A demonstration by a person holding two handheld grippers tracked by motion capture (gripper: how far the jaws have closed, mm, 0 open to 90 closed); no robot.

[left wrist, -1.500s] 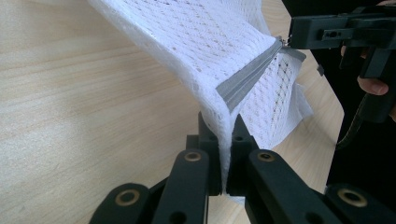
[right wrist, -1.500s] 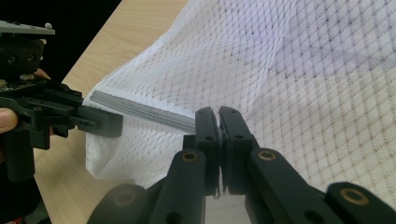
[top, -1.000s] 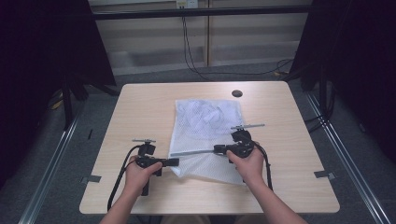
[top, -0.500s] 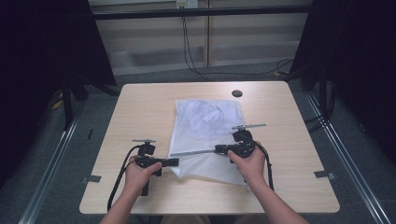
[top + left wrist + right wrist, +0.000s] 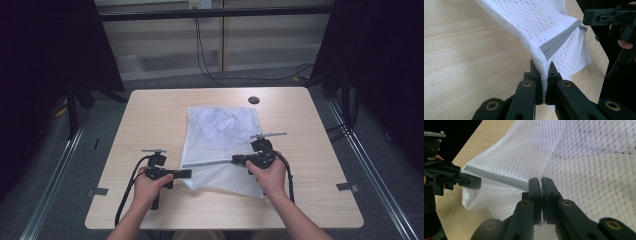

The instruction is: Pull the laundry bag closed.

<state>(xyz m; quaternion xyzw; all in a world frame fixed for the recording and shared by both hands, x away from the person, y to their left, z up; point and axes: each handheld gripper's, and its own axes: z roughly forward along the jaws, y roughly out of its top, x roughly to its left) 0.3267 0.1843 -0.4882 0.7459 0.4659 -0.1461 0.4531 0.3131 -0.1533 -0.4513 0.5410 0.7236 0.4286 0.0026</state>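
High view: you are working at one wooden table [image 5: 150, 115] with one white mesh laundry bag [image 5: 220, 130] lying near its middle, reaching from the far half toward your edge. One grey zipper strip [image 5: 207, 163] is running across the bag's near part, stretched between your two grippers. Your left gripper [image 5: 186, 174] is sitting at the bag's near left corner, your right gripper [image 5: 236, 160] at the strip's right end. Two hands are showing, one per gripper, with a black cable trailing from each. One dark round hole [image 5: 254, 100] is sitting in the tabletop beyond the bag's far right corner. Jaw state is too small to tell here.

Left gripper view: your left gripper [image 5: 544, 82] is pinching the bag [image 5: 534, 22], its two black jaws pressed together on a fold of mesh right below the strip's end [image 5: 559, 41]. The mesh is rising off the table from the jaws. The other gripper [image 5: 584, 18] is gripping the strip's far end.

Right gripper view: your right gripper [image 5: 541, 185] is clamping the strip [image 5: 499, 178], jaws pressed together with the fabric edge between them. The bag [image 5: 584, 157] is spreading behind. The other gripper [image 5: 477, 182] is holding the strip's opposite end.
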